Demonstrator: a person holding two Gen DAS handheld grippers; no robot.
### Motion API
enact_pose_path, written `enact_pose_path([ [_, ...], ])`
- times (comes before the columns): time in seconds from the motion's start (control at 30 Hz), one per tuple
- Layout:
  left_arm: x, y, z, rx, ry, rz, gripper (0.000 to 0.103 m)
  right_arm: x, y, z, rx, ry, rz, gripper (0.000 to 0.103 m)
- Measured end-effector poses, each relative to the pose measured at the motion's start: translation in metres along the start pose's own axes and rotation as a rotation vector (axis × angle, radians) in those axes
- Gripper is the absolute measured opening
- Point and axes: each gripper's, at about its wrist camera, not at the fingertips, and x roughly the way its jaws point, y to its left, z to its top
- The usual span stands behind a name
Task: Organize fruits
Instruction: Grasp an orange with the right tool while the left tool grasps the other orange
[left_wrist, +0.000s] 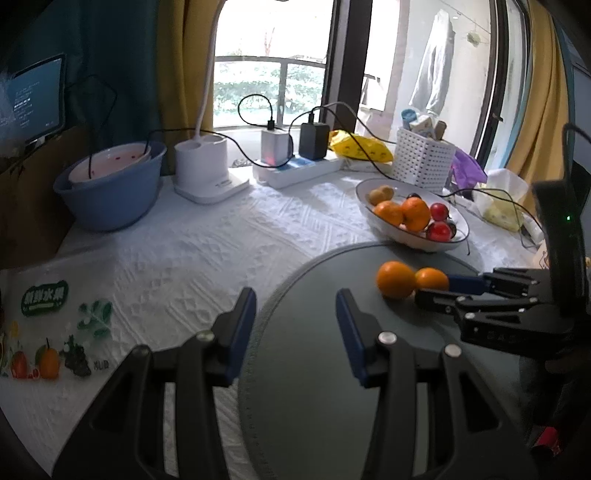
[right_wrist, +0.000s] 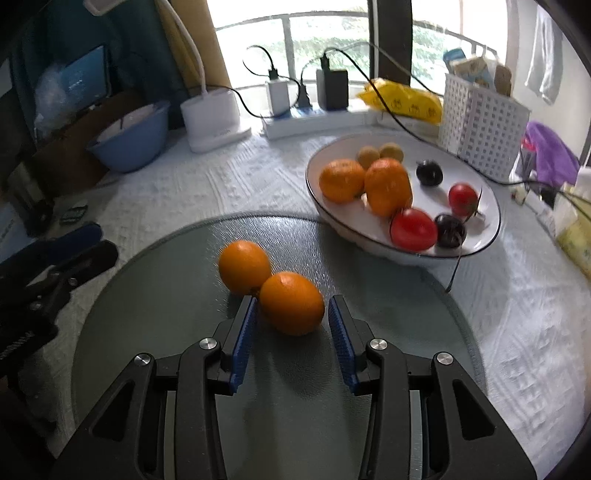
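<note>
Right gripper (right_wrist: 291, 317): its blue-padded fingers (right_wrist: 243, 343) stand spread on either side of the near orange (right_wrist: 291, 302). A narrow gap shows at the right pad; whether the left pad touches the fruit cannot be told. The fruit is not clamped and rests on the round grey-green mat (right_wrist: 166, 295). A second orange (right_wrist: 244, 266) lies just ahead and to the left of the fingertips, touching the first.

Ahead and to the right of this gripper, off the mat, stands the white oval dish (right_wrist: 487, 236). It holds two further oranges (right_wrist: 341, 180), two small yellow fruits (right_wrist: 369, 155), two red fruits (right_wrist: 413, 229) and two dark fruits (right_wrist: 429, 172).

Left gripper (left_wrist: 295, 314): fingers wide apart, holding nothing, poised over the left edge of the mat (left_wrist: 317, 369), with the white textured cloth (left_wrist: 184, 251) beneath its left finger. From this gripper the two oranges (left_wrist: 395, 279) lie ahead and to the right, and the right gripper (left_wrist: 439, 290) reaches them from the right.

Far ahead to the left, a blue basin (left_wrist: 107, 199) with a pink bowl (left_wrist: 110, 162) inside it.
</note>
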Motion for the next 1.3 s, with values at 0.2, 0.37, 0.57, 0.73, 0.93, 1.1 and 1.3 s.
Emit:
enact_pose_path([
  [0.2,0.002,-0.001,-0.001,0.007,0.01,-0.001,0.046,0.004,-0.002,0.001,0.013,-0.009,-0.002,0.042],
  [0.37,0.005,-0.005,0.0,0.017,0.018,0.006,0.046,0.006,-0.003,0.003,0.009,-0.013,0.01,0.037],
  [0.57,0.008,-0.016,0.002,0.05,0.022,0.015,0.046,0.001,-0.005,0.001,0.001,-0.027,0.026,0.037],
  [0.73,0.011,-0.031,0.005,0.069,0.032,-0.003,0.046,-0.009,-0.015,-0.005,0.008,-0.046,0.048,0.037],
  [0.93,0.018,-0.055,0.011,0.086,0.046,-0.057,0.046,-0.023,-0.033,-0.012,0.035,-0.069,0.056,0.037],
  [1.1,0.026,-0.065,0.016,0.073,0.06,-0.073,0.054,-0.036,-0.051,-0.016,0.061,-0.089,0.051,0.037],
  [1.3,0.041,-0.07,0.015,0.04,0.101,-0.085,0.066,-0.042,-0.067,-0.02,0.09,-0.103,0.06,0.037],
])
